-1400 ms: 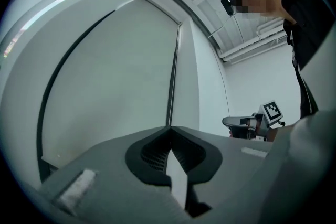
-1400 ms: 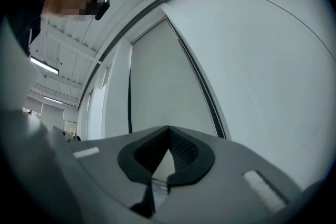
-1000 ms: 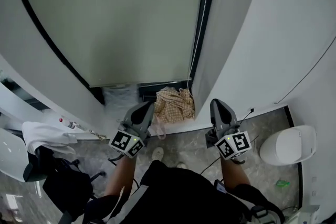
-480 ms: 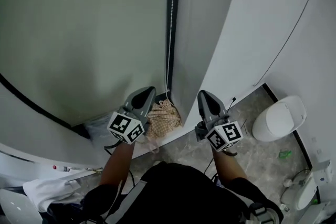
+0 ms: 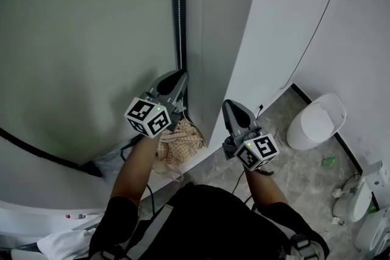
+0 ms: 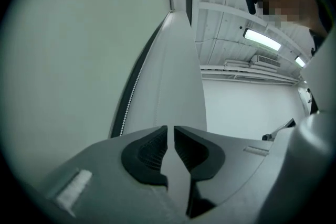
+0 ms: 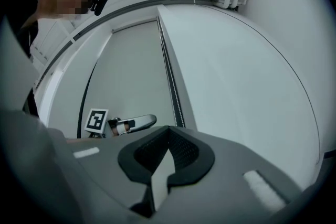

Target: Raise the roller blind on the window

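The pale grey-green roller blind (image 5: 85, 39) hangs down over the window and fills the upper left of the head view. Its white bead chain (image 5: 178, 9) runs down the dark frame at the blind's right edge. My left gripper (image 5: 178, 76) is raised with its tips just beside the chain. Its jaws have just been opening to a narrow gap, with nothing between them (image 6: 170, 131). The chain (image 6: 128, 107) lies to their left, apart from them. My right gripper (image 5: 230, 108) hangs lower to the right, shut and empty (image 7: 168, 131). It faces the chain (image 7: 173, 97).
A white wall column (image 5: 210, 39) stands right of the window frame, with a thin cable (image 5: 317, 27) on the wall beyond. A checked cloth (image 5: 180, 140) lies at the foot of the window. A white rounded bin (image 5: 317, 122) stands on the marble floor.
My left gripper has risen and moved up to the bead chain at the blind's right edge. The right gripper has shifted only a little. The head view has swung left, so the blind's lower edge is out of view.
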Tool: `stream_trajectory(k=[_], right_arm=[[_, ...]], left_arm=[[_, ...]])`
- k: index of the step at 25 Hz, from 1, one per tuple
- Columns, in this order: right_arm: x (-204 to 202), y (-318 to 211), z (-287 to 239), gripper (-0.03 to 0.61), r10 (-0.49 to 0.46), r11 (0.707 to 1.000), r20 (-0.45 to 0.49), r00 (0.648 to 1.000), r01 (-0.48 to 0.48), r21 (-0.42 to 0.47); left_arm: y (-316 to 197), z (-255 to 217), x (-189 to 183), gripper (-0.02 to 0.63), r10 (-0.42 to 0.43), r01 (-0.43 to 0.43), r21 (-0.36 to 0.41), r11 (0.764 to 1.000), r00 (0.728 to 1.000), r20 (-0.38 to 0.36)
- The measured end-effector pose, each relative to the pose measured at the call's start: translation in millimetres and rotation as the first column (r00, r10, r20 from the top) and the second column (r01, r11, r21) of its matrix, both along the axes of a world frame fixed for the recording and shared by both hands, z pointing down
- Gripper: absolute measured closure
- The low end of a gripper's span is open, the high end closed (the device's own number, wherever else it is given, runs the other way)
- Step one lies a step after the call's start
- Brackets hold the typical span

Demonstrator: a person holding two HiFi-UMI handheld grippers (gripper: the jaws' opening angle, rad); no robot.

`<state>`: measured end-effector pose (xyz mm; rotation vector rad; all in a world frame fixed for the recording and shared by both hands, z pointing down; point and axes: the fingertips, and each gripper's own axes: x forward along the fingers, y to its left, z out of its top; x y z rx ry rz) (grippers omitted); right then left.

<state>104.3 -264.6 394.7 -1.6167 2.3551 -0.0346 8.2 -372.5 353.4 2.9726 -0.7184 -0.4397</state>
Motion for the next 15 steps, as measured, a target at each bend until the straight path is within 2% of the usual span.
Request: stream_trajectory(k=[2,7,15], right_arm=[[1.0,2.7,-0.8,0.574,-0.012,1.000,-0.005,1.000,0.012,0.009],[2.8,4.1,-6.3,0.574,-0.044,0.999,0.011,0.999,0.043,0.024],[10.4,8.9,-12.0,0.574,-0.061,0.997,0.007,0.998,0.061,0.056]], left_arm=[[-10.1,-8.3,12.9,0.535,0.030,-0.030,0.008,1.000,0.999,0.012],[-44.8,-25.0,33.3,0.491,0.023,-0.023,-0.007,1.000,1.000,0.021],[-68.4,-49.1,61.7,0.480,0.012,-0.012,0.003,1.000,1.000,0.027]])
